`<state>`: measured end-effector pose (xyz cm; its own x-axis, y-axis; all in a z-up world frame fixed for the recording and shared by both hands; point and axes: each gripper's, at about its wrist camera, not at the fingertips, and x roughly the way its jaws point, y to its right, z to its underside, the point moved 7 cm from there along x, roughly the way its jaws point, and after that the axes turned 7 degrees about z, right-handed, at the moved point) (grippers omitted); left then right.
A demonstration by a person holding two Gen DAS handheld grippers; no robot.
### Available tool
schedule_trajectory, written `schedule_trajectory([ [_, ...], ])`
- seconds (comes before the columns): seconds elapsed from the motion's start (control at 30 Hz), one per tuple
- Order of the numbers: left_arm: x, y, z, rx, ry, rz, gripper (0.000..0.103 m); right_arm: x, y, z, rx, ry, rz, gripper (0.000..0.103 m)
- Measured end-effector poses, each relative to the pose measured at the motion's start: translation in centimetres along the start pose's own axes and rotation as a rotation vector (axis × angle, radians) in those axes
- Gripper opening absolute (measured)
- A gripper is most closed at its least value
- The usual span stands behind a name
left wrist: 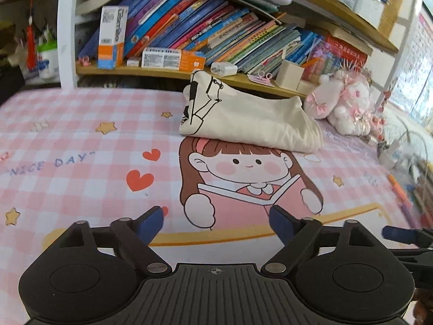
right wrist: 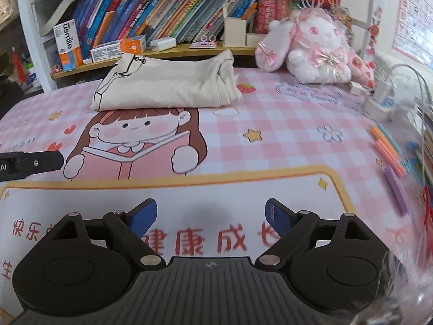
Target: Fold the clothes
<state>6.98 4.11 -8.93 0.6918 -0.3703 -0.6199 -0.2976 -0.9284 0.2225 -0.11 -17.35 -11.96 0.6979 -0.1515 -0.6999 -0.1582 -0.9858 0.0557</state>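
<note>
A cream shirt with a black line drawing (left wrist: 251, 122) lies folded at the far side of the pink checked desk mat (left wrist: 81, 140); it also shows in the right wrist view (right wrist: 167, 86). My left gripper (left wrist: 216, 223) is open and empty, low over the mat's near part, well short of the shirt. My right gripper (right wrist: 211, 214) is open and empty too, above the mat's white panel with red characters. Each gripper's finger shows at the edge of the other's view, the right one (left wrist: 403, 234) and the left one (right wrist: 32, 163).
A shelf of books (left wrist: 216, 32) and boxes runs behind the shirt. A pink and white plush rabbit (right wrist: 316, 48) sits at the back right. Coloured pens (right wrist: 389, 149), a charger and cables (right wrist: 389, 100) lie along the right edge.
</note>
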Motion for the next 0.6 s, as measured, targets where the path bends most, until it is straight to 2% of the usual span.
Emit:
schedule_trajectory([
  [0.07,-0.20,0.29,0.30,0.040,0.007,-0.044,0.095,-0.39,-0.20,0.54,0.005,0.006,0.010,0.092],
  [0.17,-0.25,0.49,0.52,0.084,0.003,-0.069,0.096,-0.94,-0.51,1.12,0.004,0.018,0.021,0.096],
  [0.3,-0.18,0.36,0.71,0.084,-0.013,-0.069,0.096,-1.11,-0.59,0.84,0.000,0.033,0.037,0.100],
  [0.6,-0.24,0.01,1.11,0.061,-0.032,-0.067,0.096,-0.82,-0.41,0.93,0.019,0.009,0.060,0.101],
])
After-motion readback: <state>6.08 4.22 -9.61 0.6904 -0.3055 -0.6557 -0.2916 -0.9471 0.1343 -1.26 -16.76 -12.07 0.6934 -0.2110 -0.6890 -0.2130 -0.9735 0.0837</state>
